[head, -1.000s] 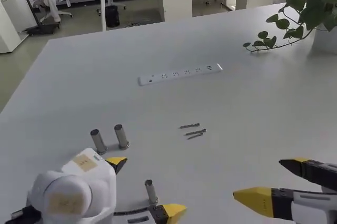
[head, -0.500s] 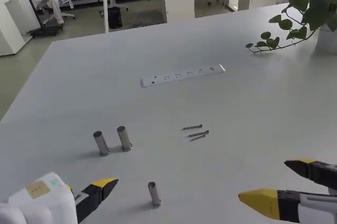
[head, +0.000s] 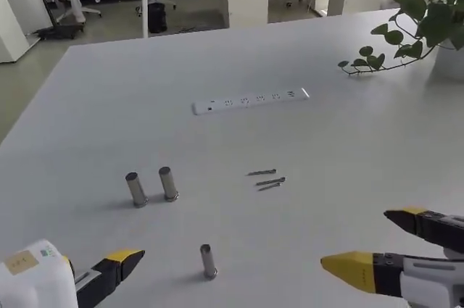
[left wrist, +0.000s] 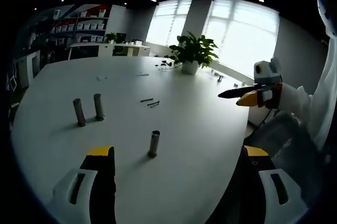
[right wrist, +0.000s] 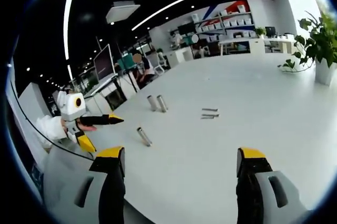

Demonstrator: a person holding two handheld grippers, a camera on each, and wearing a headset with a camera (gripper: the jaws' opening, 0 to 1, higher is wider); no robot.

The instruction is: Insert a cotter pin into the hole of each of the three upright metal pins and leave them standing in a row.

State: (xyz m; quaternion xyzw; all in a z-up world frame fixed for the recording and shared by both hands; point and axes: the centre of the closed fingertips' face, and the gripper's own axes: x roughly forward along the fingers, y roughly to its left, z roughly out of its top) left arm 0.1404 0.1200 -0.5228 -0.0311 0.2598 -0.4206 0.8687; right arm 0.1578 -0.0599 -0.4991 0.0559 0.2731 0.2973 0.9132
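Two upright metal pins stand close together on the white table. A third metal pin stands alone, nearer to me. Three cotter pins lie loose to the right of the pair. My left gripper is open and empty at the lower left, well left of the lone pin. At the lower right my right gripper is open and empty, its yellow tips pointing left. From the right gripper view, the lone pin and the cotter pins lie ahead.
A white power strip lies across the middle of the table. A potted plant trails leaves at the far right corner. The table's left edge runs diagonally; beyond it are office desks and chairs.
My left gripper has drawn back to the lower left, away from the lone pin its jaws flanked a second ago. The right gripper has barely moved. The pins are unmoved.
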